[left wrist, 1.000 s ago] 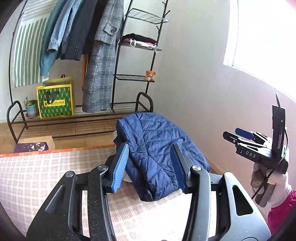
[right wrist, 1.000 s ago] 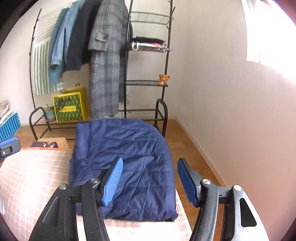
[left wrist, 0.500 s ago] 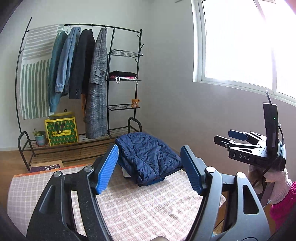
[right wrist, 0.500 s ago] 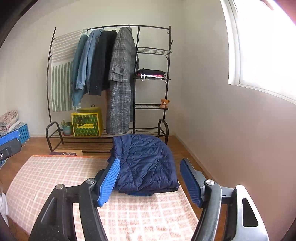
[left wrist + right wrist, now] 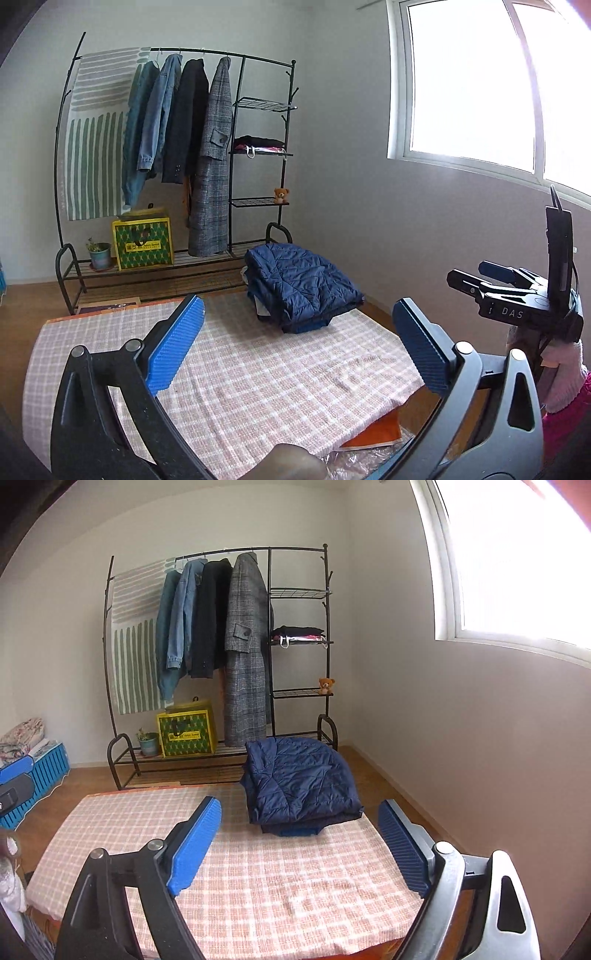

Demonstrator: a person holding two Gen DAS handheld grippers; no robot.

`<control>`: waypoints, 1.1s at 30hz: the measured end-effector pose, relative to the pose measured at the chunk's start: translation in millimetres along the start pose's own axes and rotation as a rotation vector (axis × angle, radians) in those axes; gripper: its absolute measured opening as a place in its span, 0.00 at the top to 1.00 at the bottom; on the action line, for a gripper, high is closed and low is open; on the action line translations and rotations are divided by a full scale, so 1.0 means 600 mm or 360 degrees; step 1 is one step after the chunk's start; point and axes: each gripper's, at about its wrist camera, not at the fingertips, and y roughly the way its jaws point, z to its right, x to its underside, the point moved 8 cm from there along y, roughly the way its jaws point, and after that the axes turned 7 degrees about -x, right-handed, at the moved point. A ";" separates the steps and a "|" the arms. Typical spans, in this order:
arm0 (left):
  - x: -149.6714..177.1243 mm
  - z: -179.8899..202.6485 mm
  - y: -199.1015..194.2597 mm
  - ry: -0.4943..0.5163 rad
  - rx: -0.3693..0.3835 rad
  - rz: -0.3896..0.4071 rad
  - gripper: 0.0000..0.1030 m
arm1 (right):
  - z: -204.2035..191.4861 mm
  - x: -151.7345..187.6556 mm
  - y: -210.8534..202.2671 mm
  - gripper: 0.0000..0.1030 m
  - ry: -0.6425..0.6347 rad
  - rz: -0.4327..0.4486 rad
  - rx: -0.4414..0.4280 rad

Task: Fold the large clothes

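Note:
A navy quilted jacket (image 5: 301,286) lies folded in a stack at the far right corner of the checked table cloth (image 5: 258,373); it also shows in the right wrist view (image 5: 301,781). My left gripper (image 5: 299,341) is open and empty, held well back above the near part of the table. My right gripper (image 5: 299,840) is open and empty, also drawn back from the jacket. The right gripper shows at the right edge of the left wrist view (image 5: 491,277), held by a gloved hand.
A black clothes rack (image 5: 221,646) with hanging coats, wire shelves, a small teddy bear (image 5: 326,685) and a yellow bag (image 5: 186,733) stands behind the table. A blue crate (image 5: 44,768) sits at left. A wall and window are at right.
Both grippers have pulled back and up from the folded jacket, which stays on the table. Both sets of fingers have opened wider.

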 end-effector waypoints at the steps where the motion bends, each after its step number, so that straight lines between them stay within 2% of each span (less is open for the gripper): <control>1: 0.005 0.002 -0.004 0.0005 -0.0001 -0.0010 0.00 | -0.007 0.006 -0.005 0.09 -0.0002 -0.0003 -0.0001; 5: 0.019 0.004 -0.017 0.0035 -0.0052 0.0002 0.00 | -0.022 0.019 -0.013 0.00 -0.0008 0.0019 0.0028; 9: 0.024 -0.012 -0.017 0.0021 -0.0105 -0.0003 0.00 | -0.037 0.022 0.003 0.00 -0.0062 -0.0004 0.0037; 18: 0.027 -0.042 -0.004 -0.0008 -0.0188 -0.0004 0.00 | -0.058 0.022 0.040 0.00 -0.0043 -0.0023 -0.0014; 33: 0.041 -0.045 0.013 -0.0004 -0.0216 -0.0028 0.00 | -0.055 0.037 0.066 0.00 -0.0038 -0.0050 0.0010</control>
